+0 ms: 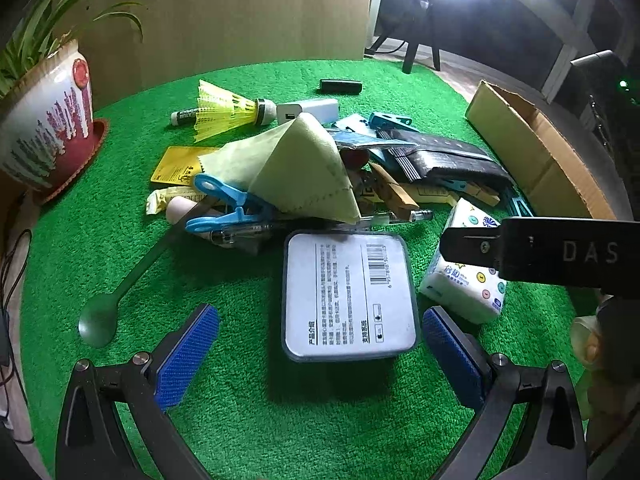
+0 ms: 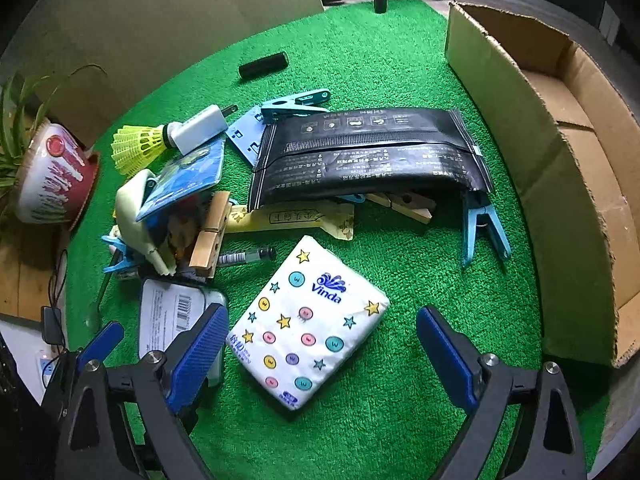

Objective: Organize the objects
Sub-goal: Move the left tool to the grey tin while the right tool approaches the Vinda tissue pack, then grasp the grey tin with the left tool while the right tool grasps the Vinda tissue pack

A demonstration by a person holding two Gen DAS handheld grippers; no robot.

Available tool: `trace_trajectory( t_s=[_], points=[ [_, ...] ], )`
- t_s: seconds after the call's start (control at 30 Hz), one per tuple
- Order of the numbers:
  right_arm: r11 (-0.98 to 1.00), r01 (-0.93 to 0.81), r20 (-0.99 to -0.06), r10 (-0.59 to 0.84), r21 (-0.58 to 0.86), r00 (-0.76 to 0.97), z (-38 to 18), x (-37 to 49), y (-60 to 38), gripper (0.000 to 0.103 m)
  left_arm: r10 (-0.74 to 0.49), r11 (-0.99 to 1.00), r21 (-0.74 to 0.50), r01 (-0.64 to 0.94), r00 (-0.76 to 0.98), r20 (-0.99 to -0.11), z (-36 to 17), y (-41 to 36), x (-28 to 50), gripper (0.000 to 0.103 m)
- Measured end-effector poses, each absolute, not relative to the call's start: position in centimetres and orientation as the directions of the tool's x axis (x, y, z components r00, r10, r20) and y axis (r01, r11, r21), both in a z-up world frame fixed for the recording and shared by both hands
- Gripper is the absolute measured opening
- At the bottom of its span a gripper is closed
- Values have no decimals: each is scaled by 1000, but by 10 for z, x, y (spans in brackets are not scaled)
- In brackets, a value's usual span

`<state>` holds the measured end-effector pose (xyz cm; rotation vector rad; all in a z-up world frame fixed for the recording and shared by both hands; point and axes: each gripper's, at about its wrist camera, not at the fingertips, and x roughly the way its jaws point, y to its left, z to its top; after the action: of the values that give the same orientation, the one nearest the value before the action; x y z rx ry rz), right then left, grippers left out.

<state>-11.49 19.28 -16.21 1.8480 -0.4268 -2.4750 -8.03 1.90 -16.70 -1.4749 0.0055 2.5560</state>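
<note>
A heap of small items lies on green turf. My left gripper [image 1: 320,344] is open, its blue pads on either side of a flat grey box [image 1: 348,296] with a barcode label, not touching it. My right gripper [image 2: 322,346] is open above a white tissue pack [image 2: 304,324] with stars and buttons. The same tissue pack [image 1: 468,276] lies right of the box in the left wrist view. The heap holds a pale green cloth [image 1: 296,164], a yellow shuttlecock [image 1: 224,110], a black pouch [image 2: 368,156], blue clips [image 2: 484,224], wooden clothespins [image 2: 210,236], pens and a green spoon [image 1: 100,320].
An open cardboard box [image 2: 560,184] stands on the right edge of the turf. A potted plant [image 1: 44,128] sits at the left. A black cylinder [image 2: 264,65] lies apart at the back. A cardboard panel [image 1: 248,12] stands behind. Bare turf lies in front of both grippers.
</note>
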Motion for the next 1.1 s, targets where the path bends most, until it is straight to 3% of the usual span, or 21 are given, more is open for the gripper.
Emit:
trace_trajectory(
  t_s=[0.2, 0.47, 0.87, 0.97, 1.07, 1.1],
  points=[
    [-968, -135, -947, -168, 211, -275, -169, -123, 186, 90, 159, -982, -88, -166, -487, -859, -173, 21, -85, 103],
    [-984, -81, -956, -133, 159, -260, -171, -126, 187, 73, 151, -985, -90, -146, -491, -858, -175, 12, -88, 102],
    [-994, 3, -965, -105, 108, -239, -173, -115, 181, 71, 128, -988, -68, -142, -474, -871, -180, 17, -100, 100],
    [-995, 36, -965, -95, 89, -245, -174, -109, 182, 70, 125, -988, -67, -137, -474, -871, -183, 18, -102, 91],
    [-995, 49, -964, -96, 86, -249, -174, -104, 184, 68, 113, -989, -51, -138, -491, -864, -180, 18, -100, 73],
    [-995, 51, -964, -100, 90, -247, -175, -101, 186, 67, 118, -989, -58, -136, -492, -862, -179, 16, -99, 74]
  ],
)
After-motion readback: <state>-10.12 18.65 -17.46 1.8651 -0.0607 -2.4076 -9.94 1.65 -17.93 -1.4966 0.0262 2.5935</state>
